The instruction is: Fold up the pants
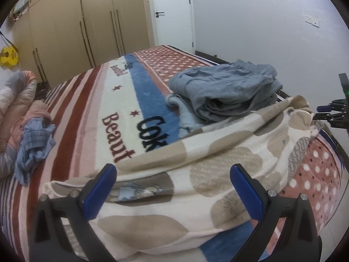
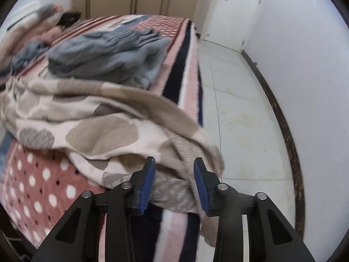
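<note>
The cream pants with beige blotches (image 1: 196, 163) lie spread across the near end of the bed; they also show in the right wrist view (image 2: 91, 118). My left gripper (image 1: 172, 174) is open, its blue pads on either side of the pants' near-left part. My right gripper (image 2: 174, 166) is open at the bed's right edge, with a bunched end of the pants between its pads. It shows at the far right of the left wrist view (image 1: 316, 112).
A pile of grey clothes (image 1: 224, 91) lies behind the pants. A crumpled blue garment (image 1: 32, 148) and a rolled quilt (image 1: 15, 100) sit at the left. The patterned blanket (image 1: 91, 113) covers the bed. Tiled floor (image 2: 240, 109) and a white wall lie to the right.
</note>
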Available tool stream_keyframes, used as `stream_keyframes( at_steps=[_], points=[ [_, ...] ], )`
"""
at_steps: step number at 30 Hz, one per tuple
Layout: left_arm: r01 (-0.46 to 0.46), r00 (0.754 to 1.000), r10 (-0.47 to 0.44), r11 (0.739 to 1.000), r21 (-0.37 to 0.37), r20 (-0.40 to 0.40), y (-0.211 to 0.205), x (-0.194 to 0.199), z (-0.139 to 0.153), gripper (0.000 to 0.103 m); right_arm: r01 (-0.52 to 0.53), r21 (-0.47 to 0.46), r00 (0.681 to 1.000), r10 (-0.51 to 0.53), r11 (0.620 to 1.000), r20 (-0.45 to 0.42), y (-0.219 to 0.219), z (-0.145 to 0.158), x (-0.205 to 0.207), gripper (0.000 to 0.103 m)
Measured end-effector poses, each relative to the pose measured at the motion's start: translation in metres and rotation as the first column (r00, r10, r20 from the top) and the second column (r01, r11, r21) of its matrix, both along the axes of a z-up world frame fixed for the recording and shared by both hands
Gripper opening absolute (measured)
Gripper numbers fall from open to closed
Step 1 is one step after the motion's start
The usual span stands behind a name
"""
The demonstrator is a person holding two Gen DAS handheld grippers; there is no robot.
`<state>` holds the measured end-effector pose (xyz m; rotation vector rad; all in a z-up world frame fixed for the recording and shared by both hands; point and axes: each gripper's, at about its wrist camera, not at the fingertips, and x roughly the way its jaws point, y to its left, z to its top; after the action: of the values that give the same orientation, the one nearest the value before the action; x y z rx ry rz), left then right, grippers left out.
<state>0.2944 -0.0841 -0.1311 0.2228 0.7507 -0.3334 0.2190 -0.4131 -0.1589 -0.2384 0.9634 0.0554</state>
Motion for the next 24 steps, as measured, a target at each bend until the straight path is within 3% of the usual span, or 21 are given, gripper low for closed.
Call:
stream_keyframes(
  at_steps=[4, 9, 17, 18, 19, 24],
  points=[
    [0.012, 1.000, -0.012, 1.000, -0.009, -0.015, -0.005, -0.003, -0.004, 0.102, -0.052, -0.093, 0.999, 0.053, 0.994, 0.004, 0.014, -0.009, -0.010, 0.028],
    [0.019, 0.999, -0.022, 0.997, -0.072, -0.033, -0.014, -0.001, -0.004, 0.102, -0.031, -0.192, 0.997, 0.044, 0.981, 0.066, 0.024, -0.016, 0.004, 0.029],
    [0.079, 0.994, -0.092, 0.982, -0.173, -0.066, -0.037, -0.001, -0.004, 0.102, -0.114, -0.200, 0.993, 0.120, 0.973, 0.013, 0.035, -0.036, 0.028, 0.023],
    [0.083, 0.993, -0.097, 0.980, -0.183, -0.067, -0.040, -0.001, -0.004, 0.102, -0.101, -0.204, 0.994, 0.107, 0.974, 0.021, 0.033, -0.038, 0.031, 0.018],
    [0.085, 0.993, -0.098, 0.979, -0.186, -0.066, -0.042, -0.002, -0.003, 0.102, -0.080, -0.208, 0.996, 0.087, 0.975, 0.028, 0.032, -0.038, 0.034, 0.002],
    [0.100, 0.993, -0.110, 0.983, -0.157, -0.053, -0.044, -0.006, -0.001, 0.102, -0.085, -0.128, 0.993, 0.094, 0.988, 0.066, 0.025, -0.019, 0.023, 0.000]
  ],
)
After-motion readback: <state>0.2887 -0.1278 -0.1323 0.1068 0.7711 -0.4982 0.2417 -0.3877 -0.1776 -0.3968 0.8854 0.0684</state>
